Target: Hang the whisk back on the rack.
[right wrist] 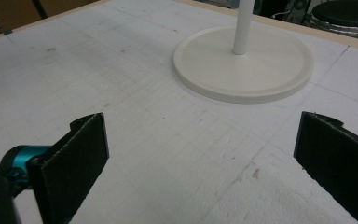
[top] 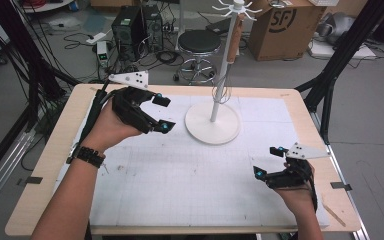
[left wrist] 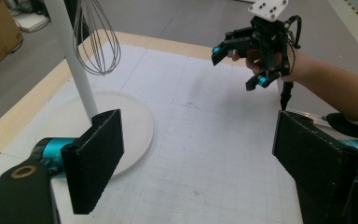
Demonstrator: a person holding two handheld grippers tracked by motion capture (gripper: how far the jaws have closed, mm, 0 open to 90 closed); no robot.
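My left claw (top: 163, 113) is spread and empty, just left of the white stand (top: 213, 123), where a whisk (left wrist: 97, 39) hangs, probably steel. My right claw (top: 269, 161) is spread too, well apart over the tabletop (top: 45, 165).

Whisk (left wrist: 98, 39) handle cut off by top edge, stand pole (right wrist: 242, 25) top cropped

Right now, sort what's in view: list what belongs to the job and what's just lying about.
In the job:
- whisk hanging on the white stand
- left gripper, open, nearest the stand
- right gripper, open

Lying about:
- stool
- cardboard box
- computer tower
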